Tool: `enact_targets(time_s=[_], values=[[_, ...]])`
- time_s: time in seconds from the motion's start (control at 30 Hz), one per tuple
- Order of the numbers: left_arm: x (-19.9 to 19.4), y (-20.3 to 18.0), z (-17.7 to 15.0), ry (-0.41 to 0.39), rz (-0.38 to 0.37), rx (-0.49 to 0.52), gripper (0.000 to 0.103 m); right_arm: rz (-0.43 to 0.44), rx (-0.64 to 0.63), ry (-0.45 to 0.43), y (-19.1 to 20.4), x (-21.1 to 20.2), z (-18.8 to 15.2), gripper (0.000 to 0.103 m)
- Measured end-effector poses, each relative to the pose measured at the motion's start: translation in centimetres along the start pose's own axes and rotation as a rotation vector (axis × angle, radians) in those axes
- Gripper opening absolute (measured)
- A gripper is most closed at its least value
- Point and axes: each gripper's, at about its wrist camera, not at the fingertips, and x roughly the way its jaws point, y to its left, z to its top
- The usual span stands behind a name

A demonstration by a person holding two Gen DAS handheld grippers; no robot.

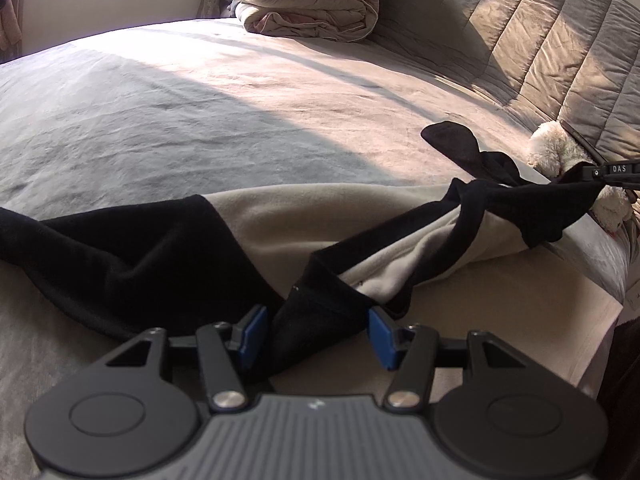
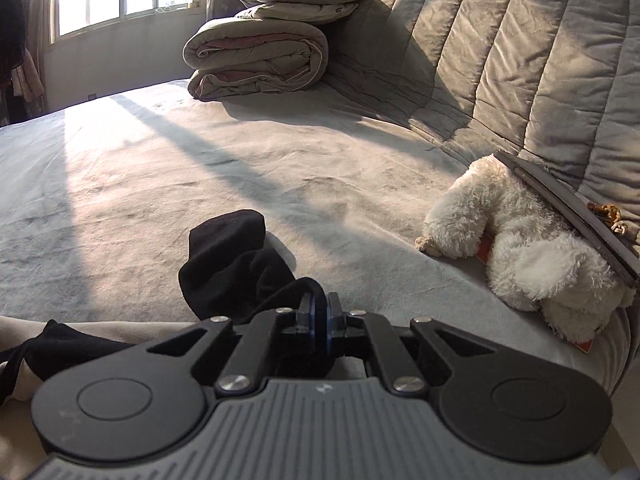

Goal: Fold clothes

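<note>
Your right gripper (image 2: 319,312) is clamped on the black-and-beige garment (image 1: 280,216), which stretches lengthwise back to your left gripper (image 1: 316,334), whose parted jaws straddle its bunched black edge.

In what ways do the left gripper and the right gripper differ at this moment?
The left gripper has its blue pads apart, with a bunch of the black and beige garment between them; whether they press it is unclear. The right gripper is shut, its pads pinching a thin black edge of the garment. The left sits near the bed's front edge, the right nearer the white plush toy. Both are black with blue pads.
</note>
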Motion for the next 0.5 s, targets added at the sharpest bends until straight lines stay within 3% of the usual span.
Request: enact_targets(time_s=[0.3,0.47,0.5], values=[[-0.7,-0.1,-0.6,0.001,-0.009,0.021,0.056,0.003,-0.033,0.187,-0.5,1.5,-6.8,0.004],[-0.9,0.1,-0.7,0.004,-0.009,0.028,0.057,0.016,-0.071,0.168,-0.1,1.0,-7.1,0.005],[-1.0,0.1,-0.7,0.003,-0.011,0.027,0.057,0.028,-0.064,0.157,-0.2,0.7,-6.8,0.01]])
